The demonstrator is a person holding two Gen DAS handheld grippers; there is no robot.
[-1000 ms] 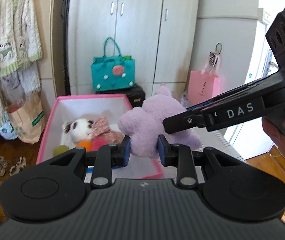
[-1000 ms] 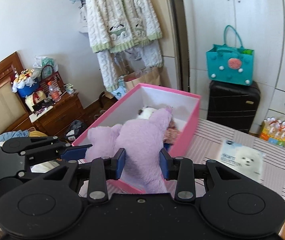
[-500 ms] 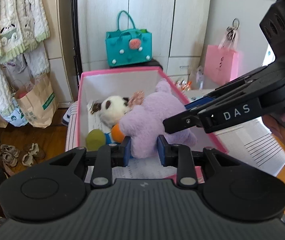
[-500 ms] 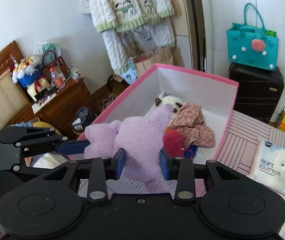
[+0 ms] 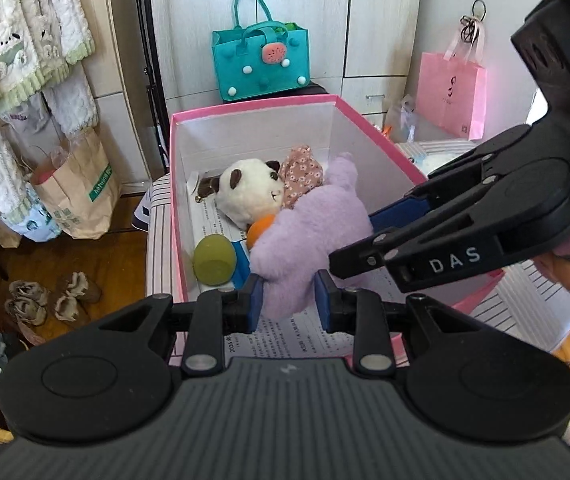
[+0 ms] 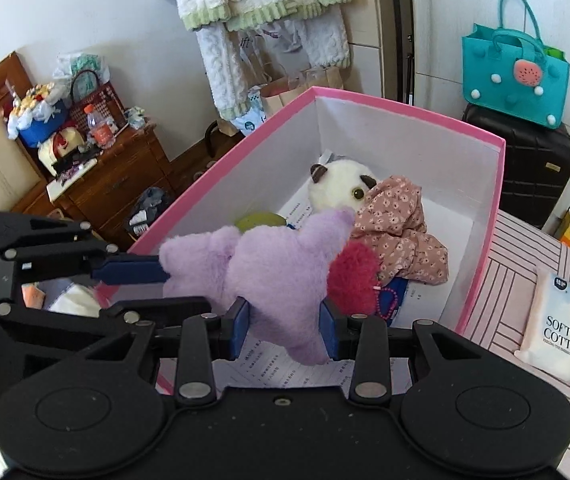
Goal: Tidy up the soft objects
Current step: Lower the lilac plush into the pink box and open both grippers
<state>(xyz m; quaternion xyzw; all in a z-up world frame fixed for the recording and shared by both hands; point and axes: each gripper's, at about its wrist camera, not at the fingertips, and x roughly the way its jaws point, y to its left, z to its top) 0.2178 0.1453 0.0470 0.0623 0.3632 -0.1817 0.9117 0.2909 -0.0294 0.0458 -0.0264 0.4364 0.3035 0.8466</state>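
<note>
A purple plush toy (image 5: 317,224) (image 6: 277,272) hangs inside the pink-rimmed white box (image 5: 253,106) (image 6: 405,106), held from two sides. My left gripper (image 5: 288,300) is shut on one of its limbs, and my right gripper (image 6: 283,330) is shut on another. Each gripper shows in the other's view, clamped on the toy. Under and behind the toy lie a white panda plush (image 5: 251,192) (image 6: 343,188), a floral cloth (image 5: 303,170) (image 6: 401,224), an olive ball (image 5: 214,261), an orange ball (image 5: 259,230) and a red fuzzy ball (image 6: 355,276).
The box stands on a striped table (image 6: 525,280) beside a soft-cotton tissue pack (image 6: 565,332). A teal bag (image 5: 259,62) sits on a black suitcase (image 6: 537,176) behind. A pink bag (image 5: 451,94), hanging knitwear (image 5: 17,40), a paper bag (image 5: 77,192) and a wooden dresser (image 6: 109,184) surround it.
Both grippers have carried the purple plush forward and down, from above the box's near edge into the box. Their grip on it has not changed.
</note>
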